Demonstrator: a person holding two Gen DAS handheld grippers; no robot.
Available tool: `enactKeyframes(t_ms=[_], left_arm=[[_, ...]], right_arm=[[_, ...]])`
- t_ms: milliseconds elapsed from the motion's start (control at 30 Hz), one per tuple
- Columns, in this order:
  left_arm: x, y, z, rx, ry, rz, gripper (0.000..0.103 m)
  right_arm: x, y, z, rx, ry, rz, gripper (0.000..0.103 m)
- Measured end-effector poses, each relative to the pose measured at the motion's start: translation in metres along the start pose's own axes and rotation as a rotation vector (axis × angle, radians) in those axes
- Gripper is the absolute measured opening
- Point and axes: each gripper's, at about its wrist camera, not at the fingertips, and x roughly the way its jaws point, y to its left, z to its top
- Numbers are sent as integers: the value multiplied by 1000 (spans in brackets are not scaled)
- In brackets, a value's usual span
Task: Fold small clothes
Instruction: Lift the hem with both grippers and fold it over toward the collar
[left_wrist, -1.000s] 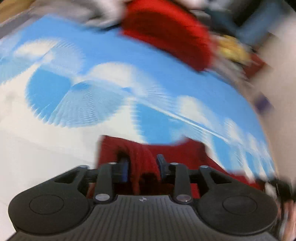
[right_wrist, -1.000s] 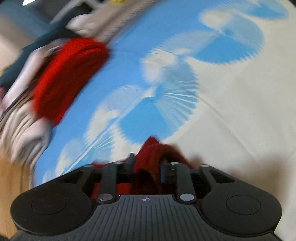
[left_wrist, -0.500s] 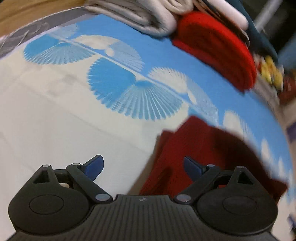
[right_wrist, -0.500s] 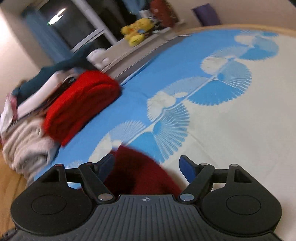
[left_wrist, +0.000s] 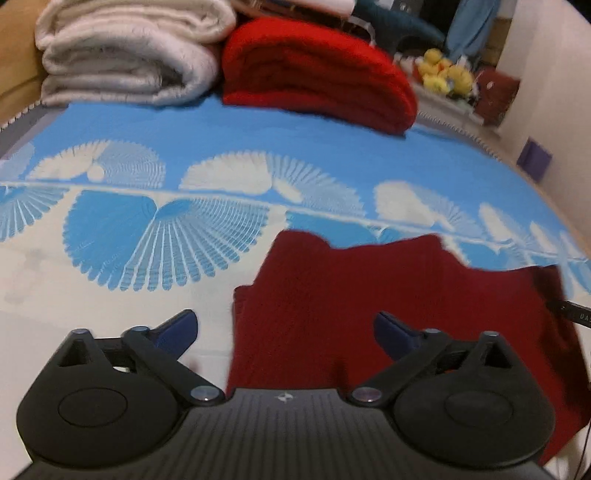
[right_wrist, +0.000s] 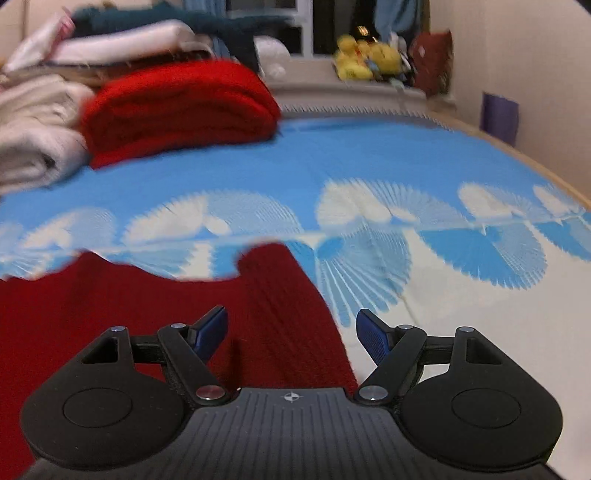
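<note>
A dark red knit garment lies spread flat on the blue-and-white patterned bed sheet. My left gripper is open and empty, hovering over the garment's left edge. In the right wrist view the same garment fills the lower left, and my right gripper is open and empty over its right edge. A small part of the right gripper shows at the far right of the left wrist view.
A folded bright red blanket and folded white blankets are stacked at the far side of the bed. Yellow plush toys sit on a ledge beyond. A wall runs along the right side.
Both grippers were shut on the dark red garment one second ago. They have opened, let it go flat on the sheet, and pulled back and up.
</note>
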Motion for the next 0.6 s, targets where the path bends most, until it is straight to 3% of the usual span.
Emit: enactKeyframes(t_ms=[33, 67, 200, 300, 333, 367, 400, 433, 500, 567, 600], left_arm=[[9, 5, 3, -27, 22, 6, 38], [16, 13, 6, -77, 50, -2, 10], [12, 63, 17, -398, 15, 6, 9], [14, 101, 8, -574, -3, 115, 7], [19, 111, 1, -606, 19, 135, 8], [25, 118, -4, -636, 58, 131, 8], [28, 123, -9, -672, 91, 99, 8], [26, 125, -11, -691, 98, 52, 9], [16, 118, -6, -668, 81, -45, 26], [-5, 102, 2, -588, 21, -96, 81], [-13, 94, 6, -557, -11, -96, 92]], right_arm=[[7, -5, -2, 34, 19, -5, 29], [12, -14, -1, 111, 47, 13, 13], [3, -52, 9, 426, 8, 83, 12], [15, -80, -5, 674, 51, 160, 14], [26, -89, -15, 765, 92, 170, 22], [35, -96, -24, 832, 130, 174, 39], [43, -103, -32, 878, 162, 172, 50], [45, -107, -37, 905, 175, 153, 61], [39, -110, -32, 896, 161, 158, 62], [26, -104, -22, 828, 104, 158, 63], [19, -100, -17, 788, 64, 165, 63]])
